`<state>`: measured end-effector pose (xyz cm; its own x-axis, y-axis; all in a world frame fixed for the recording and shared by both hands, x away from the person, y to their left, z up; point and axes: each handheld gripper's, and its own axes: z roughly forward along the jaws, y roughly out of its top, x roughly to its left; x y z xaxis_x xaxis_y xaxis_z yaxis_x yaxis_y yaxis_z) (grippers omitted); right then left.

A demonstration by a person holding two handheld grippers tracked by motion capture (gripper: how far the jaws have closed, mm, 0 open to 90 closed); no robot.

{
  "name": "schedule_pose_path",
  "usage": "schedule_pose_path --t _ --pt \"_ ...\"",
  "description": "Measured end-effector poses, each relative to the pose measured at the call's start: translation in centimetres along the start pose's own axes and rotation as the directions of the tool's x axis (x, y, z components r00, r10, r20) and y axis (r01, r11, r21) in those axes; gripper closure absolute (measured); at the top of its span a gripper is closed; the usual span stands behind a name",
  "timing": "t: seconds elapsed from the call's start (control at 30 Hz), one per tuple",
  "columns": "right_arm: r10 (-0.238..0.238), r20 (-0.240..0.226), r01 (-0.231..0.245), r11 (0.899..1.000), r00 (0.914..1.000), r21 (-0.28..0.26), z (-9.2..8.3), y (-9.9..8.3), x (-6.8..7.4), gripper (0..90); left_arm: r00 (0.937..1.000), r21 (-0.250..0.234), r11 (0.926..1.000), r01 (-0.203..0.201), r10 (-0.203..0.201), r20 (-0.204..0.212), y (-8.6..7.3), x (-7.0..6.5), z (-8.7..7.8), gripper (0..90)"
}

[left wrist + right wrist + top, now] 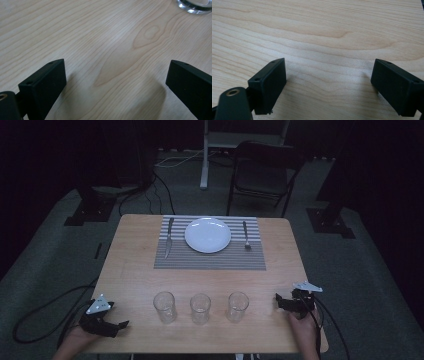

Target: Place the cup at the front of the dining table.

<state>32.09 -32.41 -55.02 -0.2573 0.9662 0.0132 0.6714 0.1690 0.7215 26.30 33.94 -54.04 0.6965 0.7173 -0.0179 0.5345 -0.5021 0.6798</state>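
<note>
Three clear drinking glasses stand in a row near the front edge of the wooden worktop (130, 265): the left glass (164, 307), the middle glass (200, 308) and the right glass (238, 306). Each is a short, straight-sided tumbler, upright and see-through, with a thick base; all three stand apart from one another. The left gripper (117, 326) rests at the front left corner, near the left glass; in the left gripper view its jaws stand wide apart over bare wood with nothing between them, and a thick glass base (196, 5) shows at the top right. The right gripper (281, 301) sits just beside the right glass, its jaws likewise spread wide and holding nothing. Farther back, a striped placemat (210, 260) carries a white plate (208, 235), a knife (169, 238) and a fork (246, 236).
</note>
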Motion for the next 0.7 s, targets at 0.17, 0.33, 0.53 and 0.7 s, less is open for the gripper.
schedule_pose_path --t 0.17,0.33,0.53,0.7 --pt "0.0 0.0 0.0 1.0 1.0 0.0 0.0 0.0 0.0 12.7 0.9994 -0.031 0.9995 -0.004 0.005 0.034 0.7 -0.5 -0.1 3.4" --pt "0.0 0.0 0.0 1.0 1.0 0.0 0.0 0.0 0.0 12.7 0.9982 -0.048 0.9986 -0.023 0.025 0.054 1.4 -1.2 -0.2 3.4" --pt "0.0 0.0 0.0 1.0 1.0 0.0 0.0 0.0 0.0 12.6 0.9959 -0.068 0.997 -0.038 0.043 0.08 2.3 -1.7 -0.3 3.4" --pt "0.0 0.0 0.0 1.0 1.0 0.0 0.0 0.0 0.0 12.7 0.9923 -0.108 0.9928 -0.052 0.063 0.106 3.2 -2.2 -0.5 3.5"
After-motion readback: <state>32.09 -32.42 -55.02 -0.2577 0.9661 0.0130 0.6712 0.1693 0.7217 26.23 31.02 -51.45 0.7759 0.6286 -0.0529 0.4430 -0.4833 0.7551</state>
